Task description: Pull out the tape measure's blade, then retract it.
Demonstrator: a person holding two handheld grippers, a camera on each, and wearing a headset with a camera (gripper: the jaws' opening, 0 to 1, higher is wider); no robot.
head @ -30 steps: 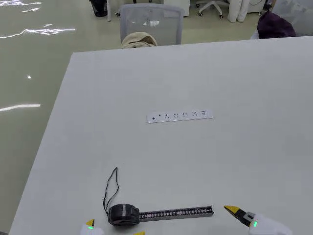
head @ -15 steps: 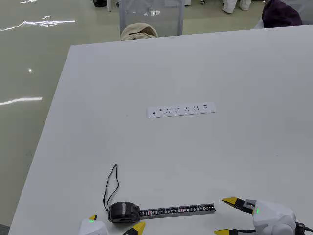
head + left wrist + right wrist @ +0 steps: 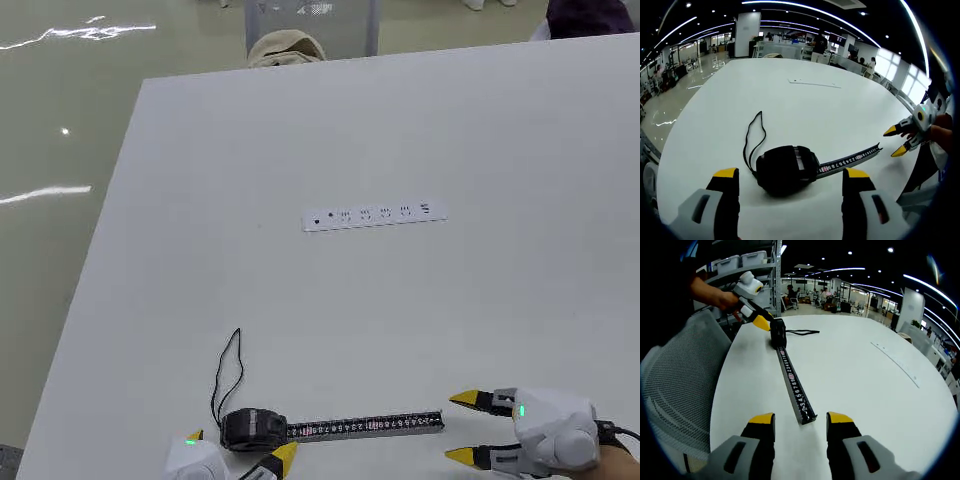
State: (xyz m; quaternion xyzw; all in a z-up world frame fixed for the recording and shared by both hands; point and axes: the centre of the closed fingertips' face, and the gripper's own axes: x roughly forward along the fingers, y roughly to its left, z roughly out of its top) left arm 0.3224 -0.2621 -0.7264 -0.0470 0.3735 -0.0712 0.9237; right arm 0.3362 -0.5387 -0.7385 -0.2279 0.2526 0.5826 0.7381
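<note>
White worktop (image 3: 300, 150), tape measure (image 3: 253, 428) with blade (image 3: 365, 424) partly out: left gripper (image 3: 240, 447) straddles the case unclenched, right gripper (image 3: 460, 427) gapes at the tip, which I'd say needs pinching next.

Head view: left tongs (image 3: 240, 447) cut by bottom edge; blade (image 3: 365, 424) numerals illegible.

The left tool (image 3: 240, 447) and the right tool (image 3: 460, 427) are both held low, each with its jaws spread wide.

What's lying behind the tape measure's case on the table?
A black cord loop lies on the white table behind the case. The cord's near end runs to the case, where its attachment is covered.
</note>
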